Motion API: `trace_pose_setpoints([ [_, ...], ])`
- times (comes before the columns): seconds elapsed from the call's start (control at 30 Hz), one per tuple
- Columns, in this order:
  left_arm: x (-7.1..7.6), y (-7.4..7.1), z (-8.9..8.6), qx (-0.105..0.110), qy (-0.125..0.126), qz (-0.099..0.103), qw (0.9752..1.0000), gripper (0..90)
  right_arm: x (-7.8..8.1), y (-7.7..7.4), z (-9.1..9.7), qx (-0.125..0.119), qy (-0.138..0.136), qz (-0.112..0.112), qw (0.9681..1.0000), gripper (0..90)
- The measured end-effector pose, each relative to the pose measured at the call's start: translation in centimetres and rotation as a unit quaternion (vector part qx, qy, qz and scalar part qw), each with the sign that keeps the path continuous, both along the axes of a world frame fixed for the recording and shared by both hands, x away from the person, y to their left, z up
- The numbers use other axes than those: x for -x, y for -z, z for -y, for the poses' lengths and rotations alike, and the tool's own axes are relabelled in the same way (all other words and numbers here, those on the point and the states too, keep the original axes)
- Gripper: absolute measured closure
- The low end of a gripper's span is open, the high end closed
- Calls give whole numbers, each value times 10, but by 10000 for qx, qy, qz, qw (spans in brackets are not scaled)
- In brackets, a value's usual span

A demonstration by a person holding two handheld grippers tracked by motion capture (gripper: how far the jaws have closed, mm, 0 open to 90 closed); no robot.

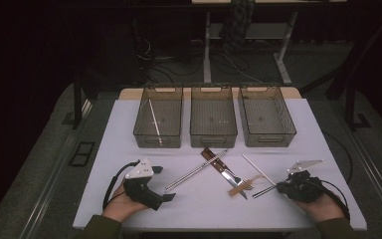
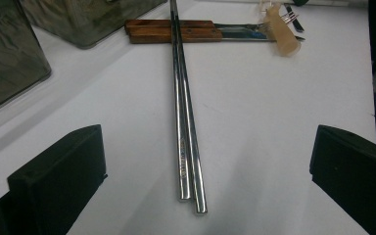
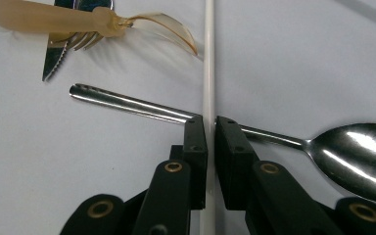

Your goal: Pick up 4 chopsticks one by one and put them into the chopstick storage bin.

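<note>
At the left, my left gripper (image 1: 165,183) rests low on the white table (image 1: 129,209), its jaws spread wide with nothing between them. Seen in the left gripper view, a pair of steel chopsticks (image 2: 186,137) lies on the bare surface straight ahead, between the two black jaws but touching neither, its near tips just in front of me. The chopsticks run away toward a wooden-handled knife (image 2: 176,31) and cross over its handle. Beside the knife's blade lies an amber plastic fork (image 2: 281,29). Behind all of this stand three smoky plastic bins (image 1: 213,117) in a row, and the left one has a thin white stick leaning inside it. Farther right, my right gripper (image 3: 210,128) has its jaws closed on a thin white chopstick (image 3: 208,58), the pads pressing it from both sides; it runs straight ahead from the grip. Under that chopstick, crossing it just at my fingertips, lies a steel spoon (image 3: 357,156), its bowl to my right and its handle pointing left toward the knife's serrated tip.
</note>
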State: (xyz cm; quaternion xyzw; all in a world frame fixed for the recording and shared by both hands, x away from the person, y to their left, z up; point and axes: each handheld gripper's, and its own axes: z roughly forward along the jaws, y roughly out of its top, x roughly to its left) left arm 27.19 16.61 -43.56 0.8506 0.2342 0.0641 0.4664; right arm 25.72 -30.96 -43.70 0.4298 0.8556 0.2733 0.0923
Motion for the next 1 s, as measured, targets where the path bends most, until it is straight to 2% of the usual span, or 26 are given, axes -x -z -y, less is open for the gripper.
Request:
trace_pose_setpoints([
  [0.47, 0, 1, 1, -21, 11, -11, 10000, 0, 3, 1, -1, 63, -74, 154, 9998, 825],
  [0.8, 0, 0, 1, -18, 16, -11, 10000, 0, 1, 1, 3, -118, -1, 40, 9999, 836],
  [1.0, 0, 1, 1, -25, 21, -20, 10000, 0, 1, 0, 4, -166, -25, 87, 9998, 836],
])
